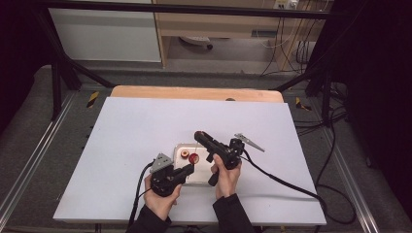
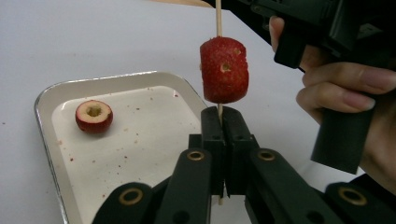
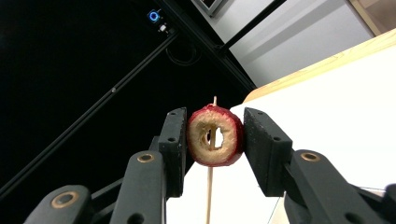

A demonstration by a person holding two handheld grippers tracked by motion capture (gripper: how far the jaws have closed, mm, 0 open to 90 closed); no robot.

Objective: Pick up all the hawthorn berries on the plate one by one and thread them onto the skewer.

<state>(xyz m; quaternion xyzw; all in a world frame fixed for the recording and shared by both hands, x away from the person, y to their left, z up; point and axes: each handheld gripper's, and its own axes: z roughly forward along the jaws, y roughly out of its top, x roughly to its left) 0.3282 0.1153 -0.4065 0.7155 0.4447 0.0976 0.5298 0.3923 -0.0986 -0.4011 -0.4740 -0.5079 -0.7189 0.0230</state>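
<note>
My left hand-held gripper (image 2: 219, 122) clamps skewer (image 2: 218, 18); right hand-held gripper (image 3: 215, 135) pinches cored fruit (image 3: 215, 135) threaded on it; second fruit (image 2: 94, 116) at nine o'clock in tray (image 2: 56, 88).

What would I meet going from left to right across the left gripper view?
White metal tray's rim → hollowed red fruit lying in the tray → red cored fruit on the thin wooden skewer → person's hand holding the other black tool.

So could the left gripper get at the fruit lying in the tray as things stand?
Probably not yet: the left gripper is shut on the skewer bearing the other fruit. The tray fruit itself lies uncovered nearby.
</note>
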